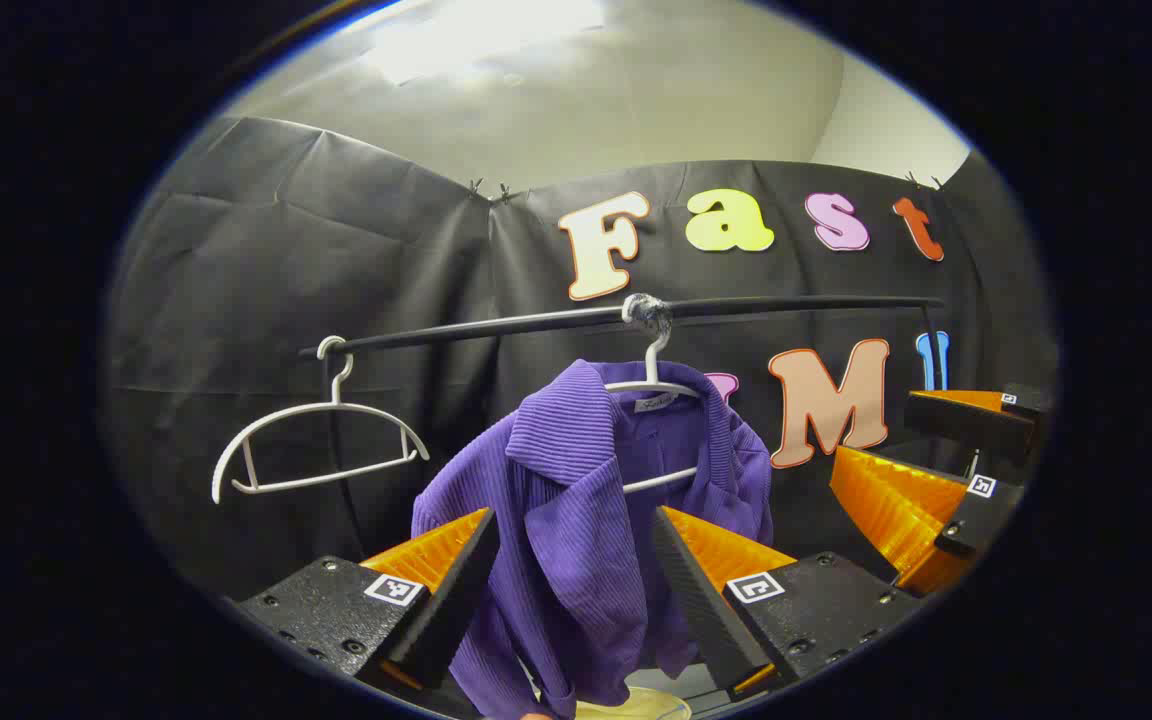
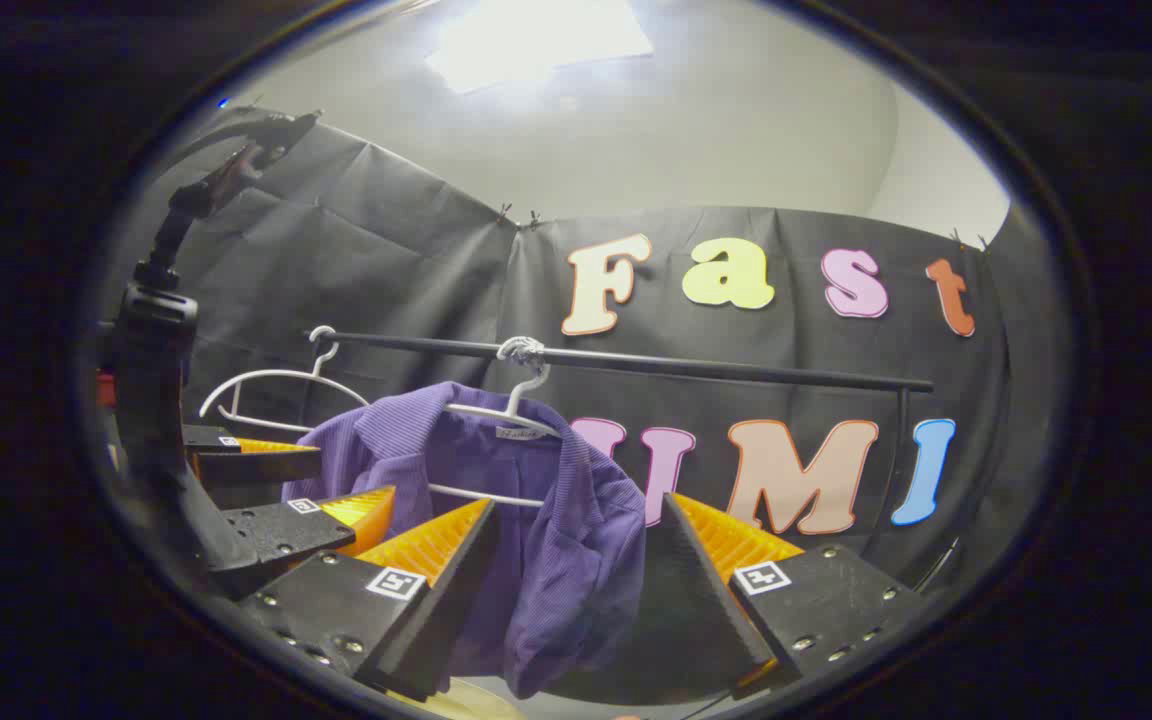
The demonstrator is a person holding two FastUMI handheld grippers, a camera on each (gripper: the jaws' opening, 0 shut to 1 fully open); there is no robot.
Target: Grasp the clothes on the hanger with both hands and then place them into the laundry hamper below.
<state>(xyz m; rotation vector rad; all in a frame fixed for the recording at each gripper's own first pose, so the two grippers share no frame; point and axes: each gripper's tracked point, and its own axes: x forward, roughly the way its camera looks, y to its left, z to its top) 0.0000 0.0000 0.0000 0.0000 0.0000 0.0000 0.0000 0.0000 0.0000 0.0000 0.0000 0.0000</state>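
Left gripper view: both grippers, left [image 1: 572,560] and right [image 2: 576,560], spread open around the purple shirt [image 1: 576,500], soft, light, likely best pinched at the shoulders.

Black cloth [image 1: 356,260] forms the booth's wall across the middle of both views, creased and clipped together at its top edge. Above it, a pale ceiling [image 1: 636,90] fills the upper frame, with a bright light panel [image 2: 536,40] glaring at upper centre. A white wall [image 1: 886,130] shows at upper right.
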